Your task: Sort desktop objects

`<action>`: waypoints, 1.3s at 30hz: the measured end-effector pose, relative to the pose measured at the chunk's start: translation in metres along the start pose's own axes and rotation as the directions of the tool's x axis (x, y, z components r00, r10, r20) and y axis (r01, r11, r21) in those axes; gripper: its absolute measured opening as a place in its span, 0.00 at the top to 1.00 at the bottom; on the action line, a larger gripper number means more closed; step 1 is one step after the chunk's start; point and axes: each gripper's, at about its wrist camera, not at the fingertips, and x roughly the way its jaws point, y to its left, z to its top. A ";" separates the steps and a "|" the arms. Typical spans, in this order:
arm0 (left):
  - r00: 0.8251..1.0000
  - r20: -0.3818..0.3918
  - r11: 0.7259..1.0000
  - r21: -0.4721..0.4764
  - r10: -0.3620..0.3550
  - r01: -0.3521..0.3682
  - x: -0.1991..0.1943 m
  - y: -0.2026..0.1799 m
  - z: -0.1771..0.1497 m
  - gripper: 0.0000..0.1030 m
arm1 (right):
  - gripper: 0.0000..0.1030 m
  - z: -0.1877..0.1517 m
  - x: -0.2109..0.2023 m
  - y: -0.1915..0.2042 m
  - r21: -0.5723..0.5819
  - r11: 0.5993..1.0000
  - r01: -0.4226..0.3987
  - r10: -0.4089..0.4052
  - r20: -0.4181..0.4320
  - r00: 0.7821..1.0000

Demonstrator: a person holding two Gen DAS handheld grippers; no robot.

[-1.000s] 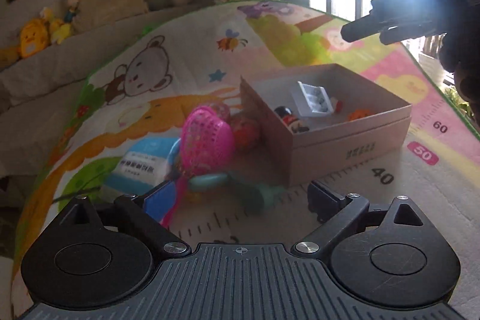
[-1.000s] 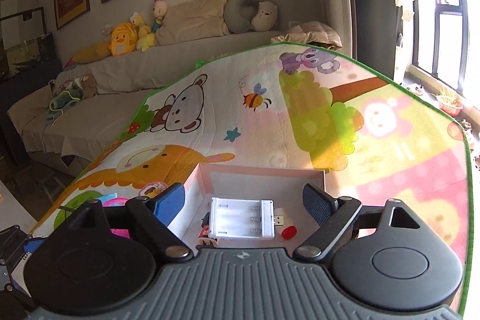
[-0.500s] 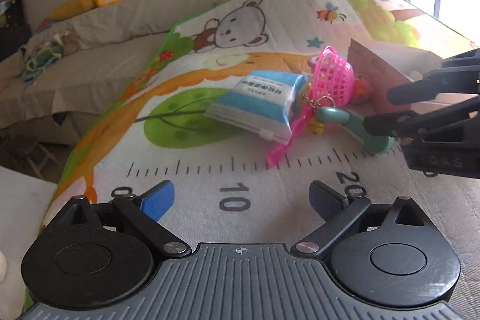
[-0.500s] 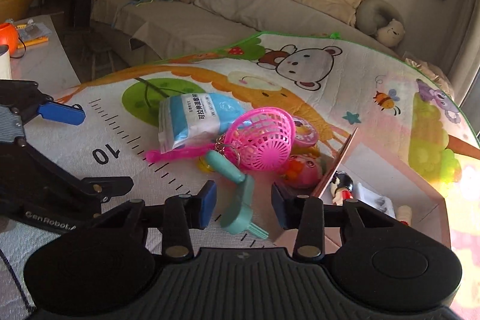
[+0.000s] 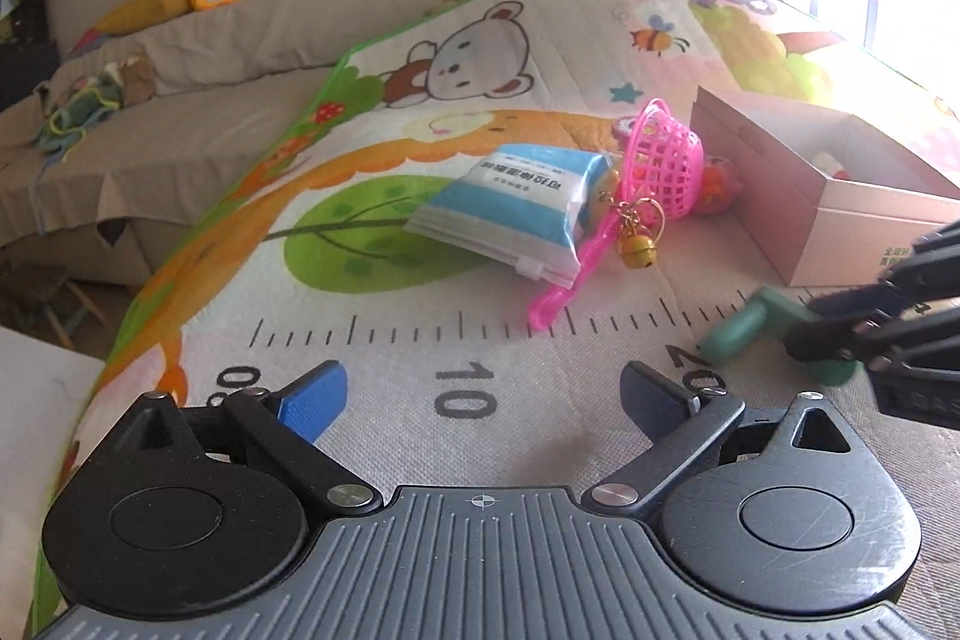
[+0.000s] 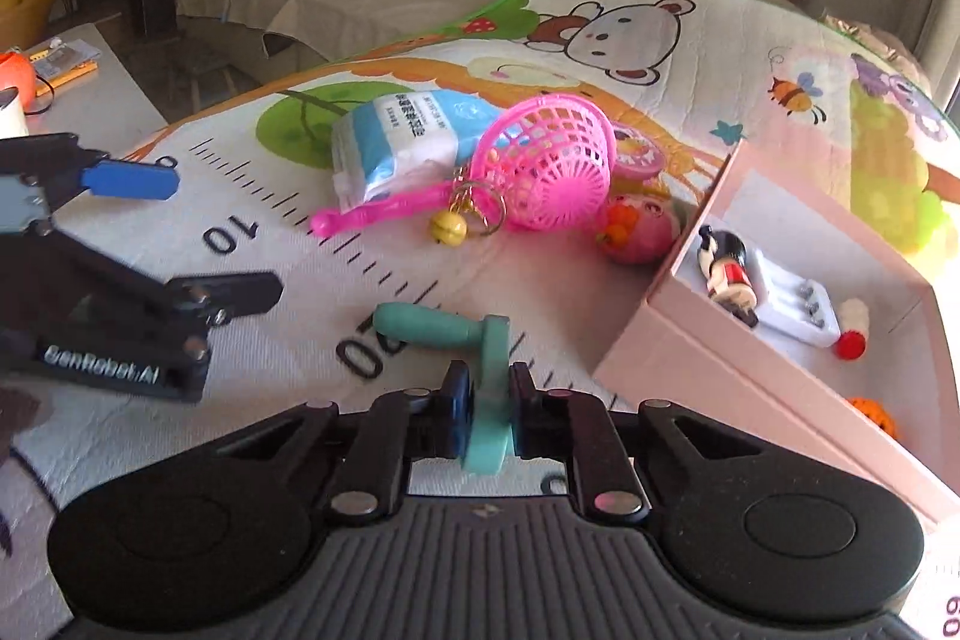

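My right gripper (image 6: pixel 486 388) is shut on a teal crank handle (image 6: pixel 447 334) that lies on the play mat; it also shows in the left wrist view (image 5: pixel 756 328). My left gripper (image 5: pixel 483 397) is open and empty over the mat near the "10" mark. A pink cardboard box (image 6: pixel 774 346) on the right holds a small doll (image 6: pixel 726 274), a white battery case (image 6: pixel 792 301) and small red and orange bits. A pile holds a blue-white tissue pack (image 5: pixel 516 205), a pink net basket (image 5: pixel 666 166), a gold bell (image 5: pixel 636 253) and a pink round toy (image 6: pixel 636 235).
The patterned play mat (image 5: pixel 456 64) with a ruler print covers the table. A grey sofa (image 5: pixel 180 118) with plush toys stands behind. A white side table (image 6: pixel 78 100) with small items is at the left. The left gripper shows in the right wrist view (image 6: pixel 120 280).
My right gripper has closed on the teal crank handle and pulled it away from the pile toward the box front. My left gripper has barely moved.
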 end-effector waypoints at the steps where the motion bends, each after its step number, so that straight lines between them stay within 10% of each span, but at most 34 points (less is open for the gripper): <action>1: 1.000 -0.002 1.000 0.003 0.002 -0.002 0.000 -0.001 0.000 0.03 | 0.87 -0.007 -0.007 -0.003 0.008 1.000 0.001 -0.001 -0.004 1.000; 12: 1.000 -0.021 0.998 0.055 0.005 -0.004 0.003 -0.015 0.005 0.02 | 0.86 -0.071 -0.044 -0.070 0.232 0.945 0.232 -0.235 -0.012 0.972; 16: 0.999 0.014 0.995 0.092 -0.045 0.044 0.000 -0.027 0.019 0.02 | 0.34 -0.084 -0.050 -0.080 0.346 0.912 0.218 -0.243 0.029 0.970; 22: 0.991 0.110 0.976 0.211 -0.073 0.049 0.014 -0.062 0.056 0.03 | 0.30 -0.095 -0.057 -0.079 0.427 0.886 0.181 -0.256 0.125 0.958; 30: 0.993 0.076 0.956 0.286 -0.087 0.062 0.064 -0.099 0.087 0.18 | 0.14 -0.103 -0.056 -0.094 0.525 0.841 0.134 -0.245 0.148 0.958; 34: 0.996 0.057 0.956 0.289 -0.070 0.051 0.072 -0.098 0.091 0.49 | 0.14 -0.107 -0.053 -0.101 0.564 0.818 0.113 -0.228 0.137 0.964; 39: 0.992 0.052 0.957 0.274 -0.117 0.099 0.045 -0.089 0.081 0.50 | 0.10 -0.107 -0.054 -0.099 0.560 0.821 0.111 -0.233 0.150 0.961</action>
